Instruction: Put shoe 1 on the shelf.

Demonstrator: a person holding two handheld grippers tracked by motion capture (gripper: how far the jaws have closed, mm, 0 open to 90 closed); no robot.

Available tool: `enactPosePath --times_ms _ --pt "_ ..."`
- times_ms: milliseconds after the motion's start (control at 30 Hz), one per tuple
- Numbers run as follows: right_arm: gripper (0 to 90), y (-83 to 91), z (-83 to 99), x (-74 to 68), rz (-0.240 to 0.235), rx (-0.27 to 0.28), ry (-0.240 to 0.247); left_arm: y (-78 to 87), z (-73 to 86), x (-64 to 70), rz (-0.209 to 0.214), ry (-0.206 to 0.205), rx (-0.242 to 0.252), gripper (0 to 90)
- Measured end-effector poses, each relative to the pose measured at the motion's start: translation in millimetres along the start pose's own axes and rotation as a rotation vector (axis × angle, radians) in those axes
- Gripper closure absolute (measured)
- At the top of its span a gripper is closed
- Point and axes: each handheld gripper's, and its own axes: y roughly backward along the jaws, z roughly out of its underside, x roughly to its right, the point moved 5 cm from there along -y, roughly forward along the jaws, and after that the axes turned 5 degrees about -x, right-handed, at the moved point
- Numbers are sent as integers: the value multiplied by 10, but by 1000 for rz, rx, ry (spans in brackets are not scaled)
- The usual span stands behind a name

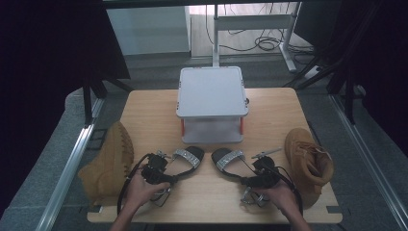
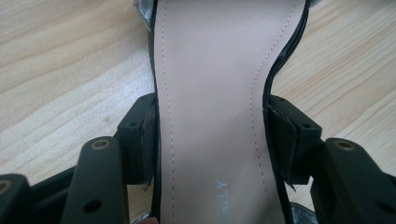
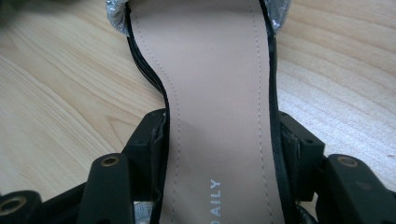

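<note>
Left sandal (image 1: 185, 161): black heeled sandal with a silver glitter toe strap, lying on the wooden table (image 1: 149, 113) left of centre, toe pointing up and right toward the riser. The left gripper (image 1: 155, 169) is clamped across its waist. In the left gripper view both pads press the black edges of the sole (image 2: 210, 116), one per side, with the beige insole between them. Faint blue print on the insole near the bottom, unreadable.

Right sandal (image 1: 230, 161): matching one, mirrored, toe pointing up and left. The two toes sit near each other but apart, just in front of the riser. The right gripper (image 1: 260, 175) is clamped on it the same way. In the right gripper view the jaws squeeze the narrow waist of the sole (image 3: 219, 116), and "DAILY" is printed on the insole near the heel end. The glitter strap (image 3: 116, 14) shows at the top corners. A thin ankle strap with a buckle (image 1: 266, 154) sticks out to the right of this sandal.

The left hand (image 1: 139, 190) and right hand (image 1: 281, 197) come in from the bottom edge, each holding its gripper.

Grey two-level shoe riser (image 1: 211, 91): centre-back of the table, orange legs, both levels bare.

Tan work boot (image 1: 108, 161) on its side at the left table edge, well clear of the left sandal. Second tan boot (image 1: 308, 161) at the right edge, near the right gripper, not touching the sandal.
</note>
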Motion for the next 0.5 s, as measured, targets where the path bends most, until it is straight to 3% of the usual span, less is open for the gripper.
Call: enactPosePath --times_ms 133,300,367,500 --pt "430 64 -42 6 -41 30 -26 54 -41 -27 39 36 46 407" --pt "430 95 -119 4 -60 61 -61 73 -82 -53 62 65 71 408" --pt "430 107 -204 6 -64 101 -81 103 -129 -80 54 85 104 408" --pt "431 127 -313 10 -82 124 -114 169 -212 -92 26 86 133 409"
